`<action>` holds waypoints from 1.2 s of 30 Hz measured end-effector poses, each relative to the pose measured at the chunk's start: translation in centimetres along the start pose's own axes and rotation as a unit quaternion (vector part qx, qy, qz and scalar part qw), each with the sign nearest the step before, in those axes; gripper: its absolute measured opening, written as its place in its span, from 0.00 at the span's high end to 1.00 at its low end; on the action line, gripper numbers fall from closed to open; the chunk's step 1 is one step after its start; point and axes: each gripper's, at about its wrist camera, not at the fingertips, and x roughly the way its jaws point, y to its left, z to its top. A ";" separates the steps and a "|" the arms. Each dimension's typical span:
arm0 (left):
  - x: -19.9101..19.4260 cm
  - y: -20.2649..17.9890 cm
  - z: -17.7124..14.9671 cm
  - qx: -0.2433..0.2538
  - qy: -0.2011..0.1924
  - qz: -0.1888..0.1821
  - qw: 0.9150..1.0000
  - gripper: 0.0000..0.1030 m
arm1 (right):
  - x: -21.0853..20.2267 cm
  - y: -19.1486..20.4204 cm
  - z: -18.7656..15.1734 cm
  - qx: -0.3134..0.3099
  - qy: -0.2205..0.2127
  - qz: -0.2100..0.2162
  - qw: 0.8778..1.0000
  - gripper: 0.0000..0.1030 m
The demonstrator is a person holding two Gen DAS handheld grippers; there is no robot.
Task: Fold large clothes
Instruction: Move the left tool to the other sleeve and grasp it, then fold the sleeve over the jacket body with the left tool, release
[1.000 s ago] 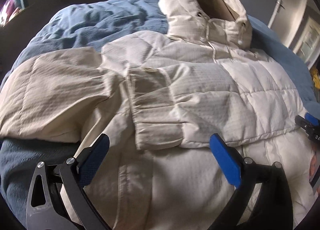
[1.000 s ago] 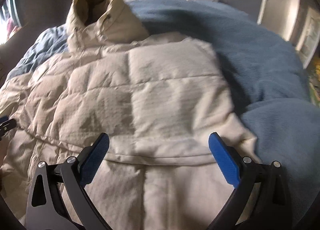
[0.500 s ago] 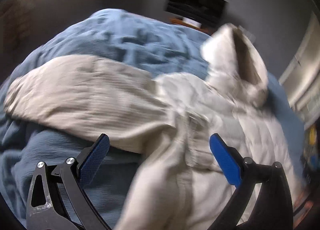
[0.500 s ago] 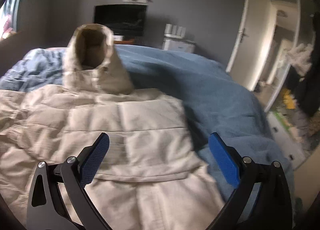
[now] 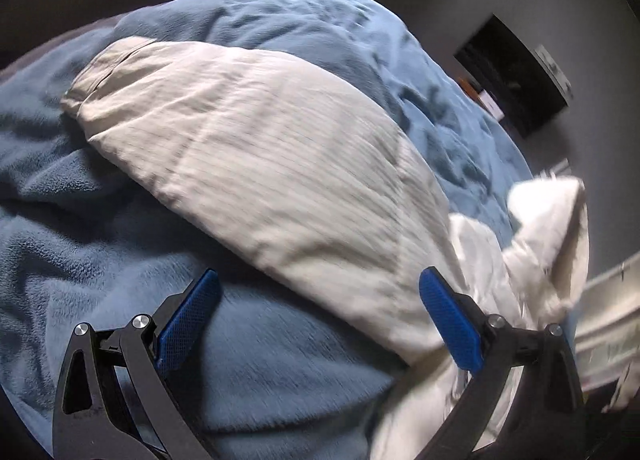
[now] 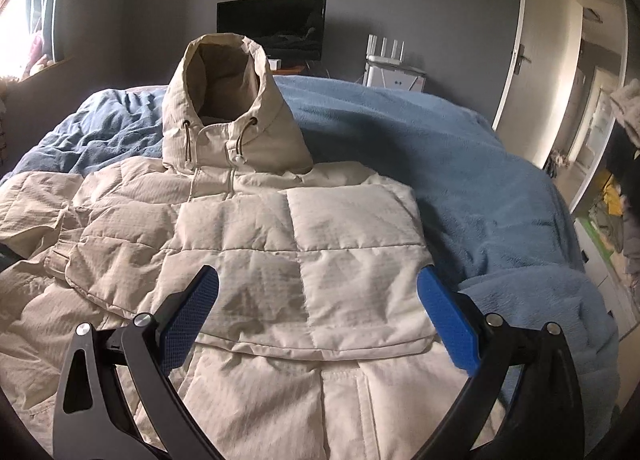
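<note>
A cream quilted hooded jacket (image 6: 248,260) lies front up on a blue blanket (image 6: 460,180). Its hood (image 6: 228,100) stands upright at the far end. One sleeve is folded across the chest; its cuff (image 6: 56,260) lies at the left. In the left wrist view the other sleeve (image 5: 260,164) stretches out over the blanket (image 5: 80,280), its cuff (image 5: 96,76) at the far left, and the hood (image 5: 548,228) is at the right. My left gripper (image 5: 320,316) is open and empty above that sleeve's near edge. My right gripper (image 6: 320,312) is open and empty above the jacket's lower front.
A dark screen (image 6: 272,28) and a white router (image 6: 388,60) stand against the grey wall beyond the bed. A white door (image 6: 520,60) is at the right, with clutter on the floor (image 6: 608,212) beside the bed. A window (image 6: 20,20) is at the left.
My left gripper has swung left from the jacket's body toward the outstretched sleeve. My right gripper has pulled back and tilted up, so more of the room shows. Both stay open.
</note>
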 end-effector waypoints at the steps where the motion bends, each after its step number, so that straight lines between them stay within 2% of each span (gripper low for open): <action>1: 0.2 0.4 0.2 -0.008 -0.004 -0.001 1.000 0.06 | 0.3 0.0 0.0 0.003 0.004 0.005 1.000 0.07; 5: 0.8 2.0 1.0 -0.039 -0.032 -0.013 0.999 0.07 | 1.2 0.4 -0.2 0.001 0.017 0.018 1.000 0.07; 8: 1.3 3.4 1.8 -0.064 -0.051 -0.001 0.997 0.07 | 1.6 0.9 -0.3 -0.011 0.022 0.022 0.999 0.07; 10: 1.9 4.0 2.1 -0.074 -0.051 0.009 0.996 0.07 | 1.9 1.4 -0.4 -0.020 0.023 0.027 0.999 0.07; 13: 2.1 5.1 2.3 -0.098 -0.059 -0.001 0.993 0.07 | 2.1 2.0 -0.5 -0.033 0.025 0.032 0.999 0.07; 15: 2.0 5.1 2.5 -0.094 -0.067 -0.007 0.993 0.10 | 2.2 2.3 -0.6 -0.039 0.027 0.035 0.998 0.07; 17: 1.5 5.2 2.5 -0.091 -0.084 -0.024 0.992 0.28 | 2.2 2.5 -0.6 -0.043 0.028 0.037 0.998 0.07; 18: 1.3 5.2 2.5 -0.092 -0.090 -0.025 0.991 0.32 | 2.2 2.6 -0.7 -0.044 0.027 0.038 0.998 0.07; 19: 0.9 5.2 2.3 -0.094 -0.098 -0.027 0.990 0.41 | 2.2 2.6 -0.7 -0.045 0.026 0.039 0.998 0.07; 20: 0.3 5.4 2.2 -0.098 -0.108 -0.031 0.989 0.55 | 2.1 2.6 -0.7 -0.046 0.025 0.040 0.998 0.07; 21: 0.1 5.5 2.2 -0.100 -0.114 -0.036 0.988 0.65 | 2.1 2.7 -0.7 -0.046 0.024 0.041 0.998 0.07; 22: -0.5 5.5 2.3 -0.102 -0.122 -0.053 0.986 0.82 | 2.1 2.7 -0.7 -0.047 0.024 0.042 0.998 0.07; 24: -1.7 4.5 2.4 -0.084 -0.137 -0.058 0.985 0.85 | 2.1 2.8 -0.7 -0.050 0.024 0.044 0.997 0.07; 29: -5.6 0.1 2.0 0.001 -0.181 -0.067 0.981 0.91 | 1.9 3.1 -0.7 -0.058 0.019 0.050 0.997 0.07; 34: -9.3 -6.6 0.8 0.103 -0.198 -0.101 0.969 0.92 | 1.8 2.8 -0.5 -0.055 0.009 0.033 0.998 0.07; 36: -10.7 -10.1 -0.7 0.156 -0.204 -0.112 0.960 0.92 | 1.6 2.2 -0.4 -0.046 0.002 0.024 0.999 0.07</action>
